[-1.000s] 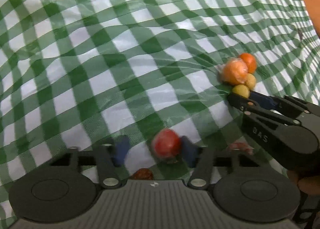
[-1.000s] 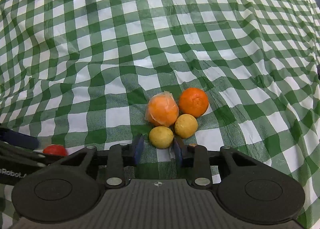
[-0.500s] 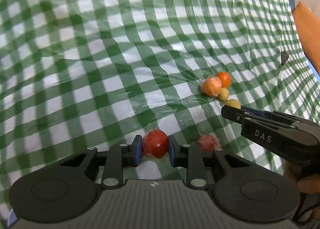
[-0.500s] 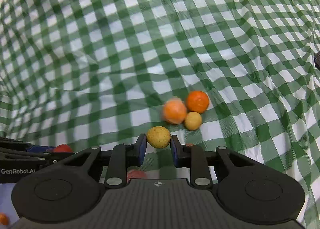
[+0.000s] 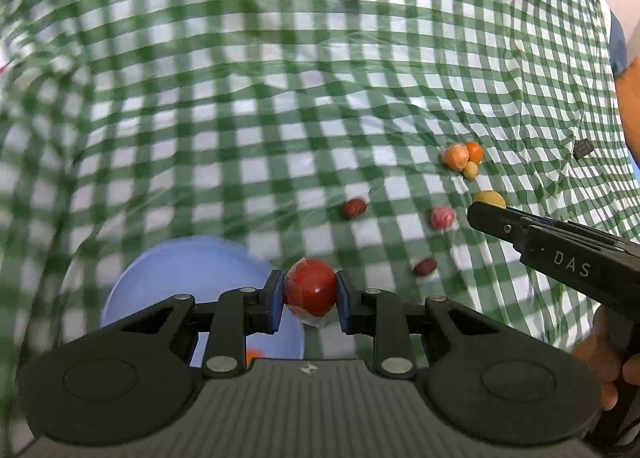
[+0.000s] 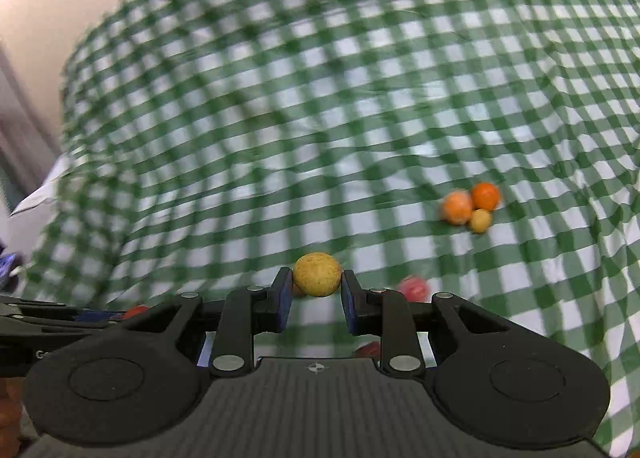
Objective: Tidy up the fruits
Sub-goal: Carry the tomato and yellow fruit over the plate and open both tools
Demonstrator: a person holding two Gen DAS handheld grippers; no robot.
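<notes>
Left claw (image 5: 310, 287), left wrist view: both blue pads are pinched against a red fruit (image 5: 310, 286) wrapped in clear film. Its jaws have just been closing, with the fruit between them. The fruit is held in the air above the green checked cloth (image 5: 280, 98), beside the rim of a pale blue bowl (image 5: 180, 274) that sits at lower left. A small orange item shows inside the bowl, mostly hidden. On the cloth to the right lie two dark brown fruits (image 5: 354, 208) well apart, a pink fruit (image 5: 443, 217), and a tight cluster of two orange fruits and a small yellow one (image 5: 464, 156). The right claw (image 5: 490, 206) enters from the right edge, with a yellow fruit (image 5: 489, 197) at its tip. A hand (image 5: 612, 362) grips its handle at lower right.

Right claw, right wrist view: both pads are clamped on the yellow fruit, held clear of the cloth. The orange and yellow cluster lies on the cloth to the right, its members touching. The pink fruit lies just beyond the right finger, blurred. The left claw shows at the left edge, with a sliver of red at its tip.
</notes>
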